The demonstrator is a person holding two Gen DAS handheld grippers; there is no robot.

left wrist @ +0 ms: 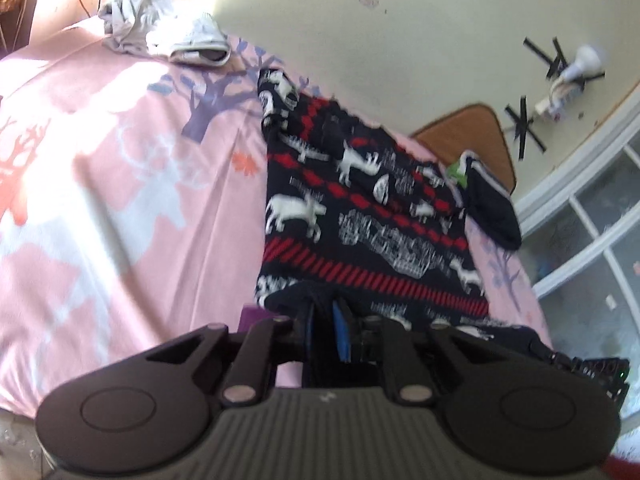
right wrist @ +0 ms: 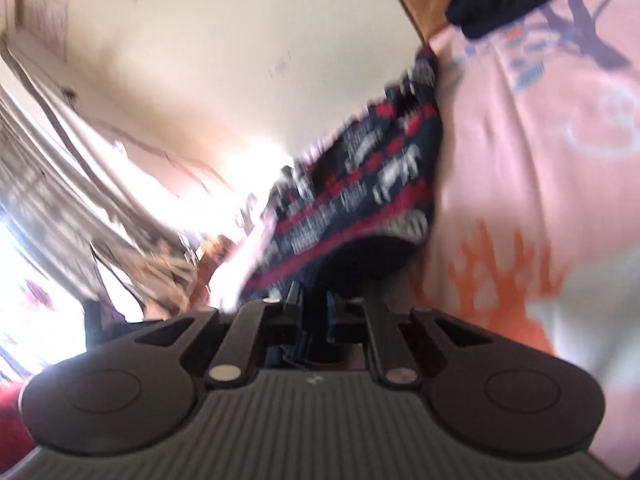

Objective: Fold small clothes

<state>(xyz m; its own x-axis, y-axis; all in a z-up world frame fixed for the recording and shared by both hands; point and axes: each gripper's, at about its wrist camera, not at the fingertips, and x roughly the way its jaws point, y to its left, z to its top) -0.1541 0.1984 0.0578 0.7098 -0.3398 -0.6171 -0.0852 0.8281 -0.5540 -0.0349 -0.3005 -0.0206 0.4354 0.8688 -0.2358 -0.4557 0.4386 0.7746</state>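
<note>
Left wrist view shows the left gripper jaws pinching the soft, floppy sweater at its hem; the right gripper pinches another edge

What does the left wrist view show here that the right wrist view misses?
Left wrist only: a crumpled white garment at the far end of the pink sheet, and a taped-up lamp on the wall.
Right wrist only: curtains beside a bright window.
Both: the patterned dark garment, each gripper shut on an edge of it, and a smaller dark garment.
</note>
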